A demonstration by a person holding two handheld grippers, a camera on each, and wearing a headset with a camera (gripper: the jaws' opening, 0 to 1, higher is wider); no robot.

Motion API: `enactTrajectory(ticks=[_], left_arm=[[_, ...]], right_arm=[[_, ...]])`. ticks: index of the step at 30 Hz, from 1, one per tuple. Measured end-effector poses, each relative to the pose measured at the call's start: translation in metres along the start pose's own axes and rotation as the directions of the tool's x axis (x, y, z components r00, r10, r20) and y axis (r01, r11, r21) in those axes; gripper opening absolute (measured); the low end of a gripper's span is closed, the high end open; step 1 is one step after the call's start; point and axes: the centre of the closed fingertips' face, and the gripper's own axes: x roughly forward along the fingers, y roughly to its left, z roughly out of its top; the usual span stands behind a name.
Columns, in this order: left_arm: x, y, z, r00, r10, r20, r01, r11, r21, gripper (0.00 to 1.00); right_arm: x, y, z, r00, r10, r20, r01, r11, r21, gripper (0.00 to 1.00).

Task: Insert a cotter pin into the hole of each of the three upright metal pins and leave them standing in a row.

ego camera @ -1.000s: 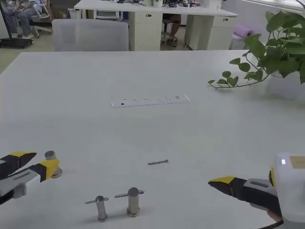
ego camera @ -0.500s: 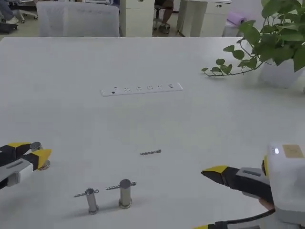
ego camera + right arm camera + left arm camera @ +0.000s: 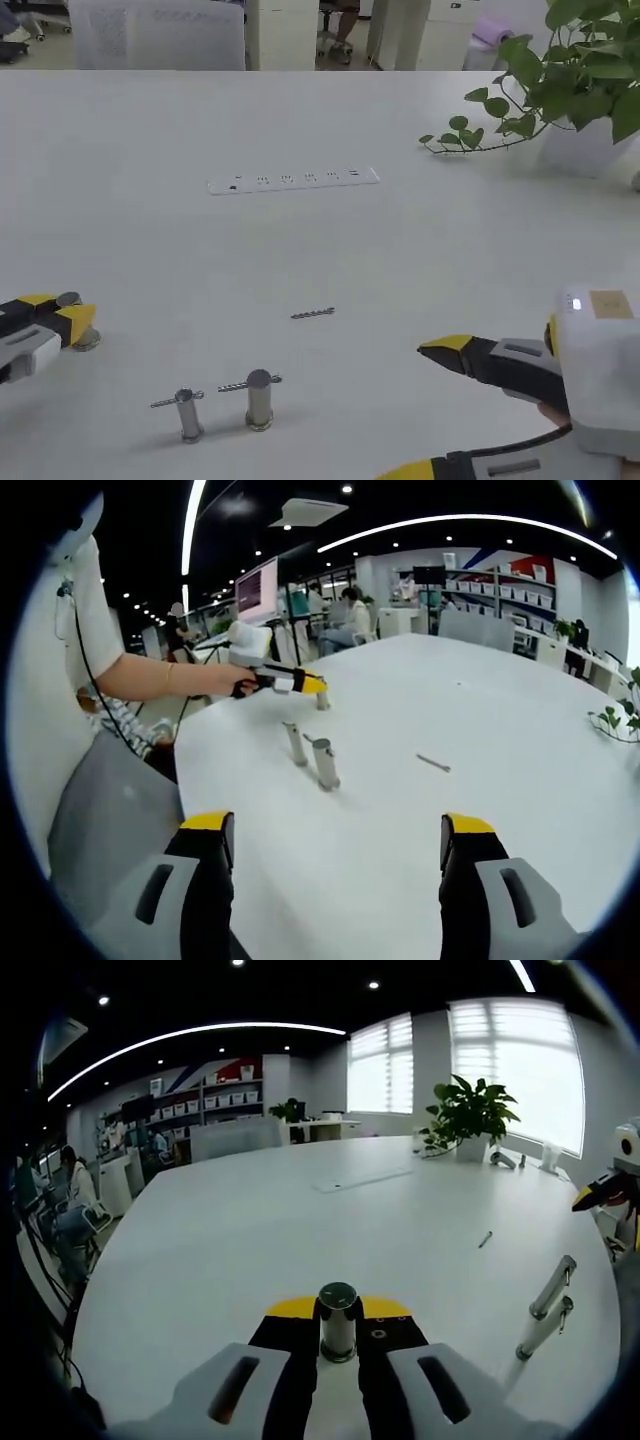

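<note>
Two pins fitted, third pin clamped in the left gripper

Third pin (image 3: 86,339) stands upright on the white table (image 3: 330,250) at the near left, well apart from the other two. In the left gripper view it rises right between the two jaws (image 3: 337,1332). The left gripper (image 3: 62,315) is narrowed around it, a jaw pressed against each side of the shaft, with the base resting on the table.

Near the table's front edge, the slimmer pin (image 3: 188,418) and the thicker pin (image 3: 259,402) stand just beside each other, both upright. The first cotter pin (image 3: 165,402) sits crosswise through the head of the slimmer one, and the second cotter pin (image 3: 233,386) through the head of the thicker one.

Beyond them the loose cotter pin (image 3: 313,313) lies flat on the table, between the fitted pair and the power strip (image 3: 293,181).

The right gripper (image 3: 425,408) hovers at the near right with its jaws spread wide, holding nothing and touching nothing. The loose cotter pin lies ahead of it and well apart (image 3: 433,763). A potted plant (image 3: 575,70) stands at the far right corner.
</note>
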Motion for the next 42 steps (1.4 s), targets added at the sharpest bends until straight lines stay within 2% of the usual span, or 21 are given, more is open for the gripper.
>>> enactTrajectory(ticks=[15, 28, 35, 42], left_arm=[[-0.003, 0.000, -0.001, 1.0000, 0.003, 0.001, -0.003, 1.000, -0.001, 0.11], [-0.018, -0.003, -0.006, 0.9997, -0.008, -0.025, 0.008, 1.000, 0.019, 0.11], [-0.029, -0.013, -0.006, 0.9994, -0.026, -0.025, 0.026, 0.999, 0.026, 0.11], [-0.043, -0.022, -0.012, 0.9991, -0.034, -0.027, 0.034, 0.999, 0.018, 0.11]], right_arm=[[-0.001, 0.001, 0.000, 0.9999, -0.011, -0.012, 0.011, 1.000, -0.005, 0.86], [-0.004, 0.004, 0.000, 0.9997, -0.021, -0.014, 0.020, 1.000, -0.014, 0.86], [-0.005, 0.005, 0.000, 0.9996, -0.024, -0.015, 0.023, 1.000, -0.018, 0.86], [-0.006, 0.009, 0.000, 0.9996, -0.022, -0.019, 0.022, 0.999, -0.026, 0.86]])
